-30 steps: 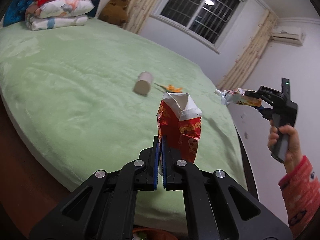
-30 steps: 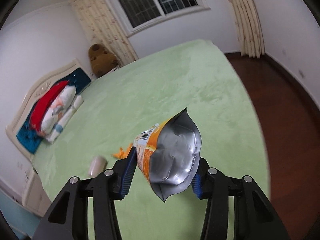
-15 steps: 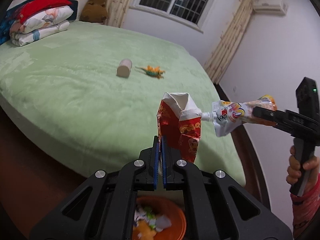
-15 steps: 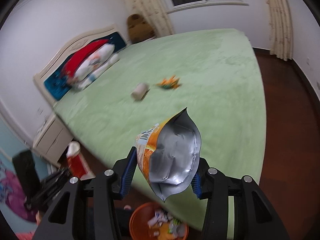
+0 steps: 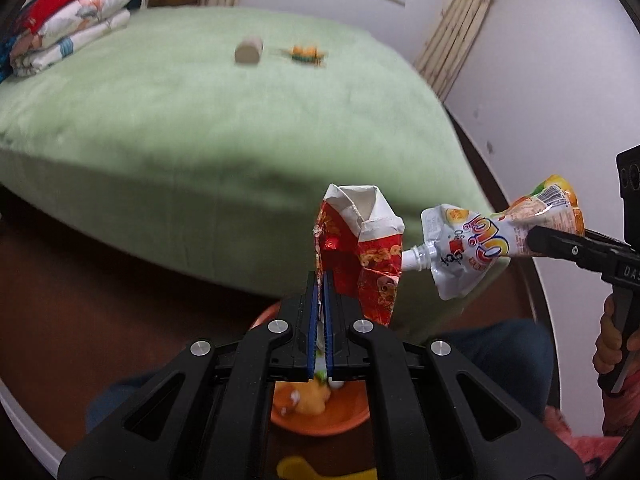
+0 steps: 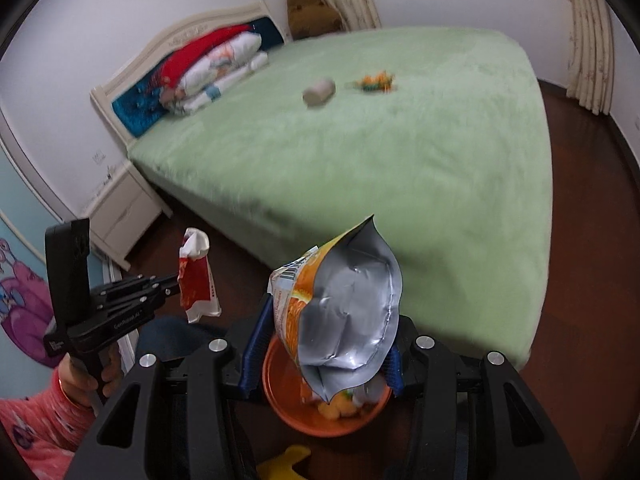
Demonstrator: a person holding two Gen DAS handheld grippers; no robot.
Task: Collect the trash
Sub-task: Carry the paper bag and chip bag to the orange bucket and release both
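My left tongs [image 5: 320, 304] are pinched tight on a crumpled red carton [image 5: 360, 256], right above the orange bin [image 5: 320, 420] on the floor beside the bed [image 5: 200, 120]. My right tongs [image 6: 320, 356], half spread, clamp a spouted drink pouch [image 6: 340, 320] over that same bin.

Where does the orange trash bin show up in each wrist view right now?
Left wrist: the orange bin sits low in the middle, mostly hidden behind the left gripper.
Right wrist: bottom centre, under the spouted pouch in the right gripper.
Shared landmark: the paper roll on the green bed.
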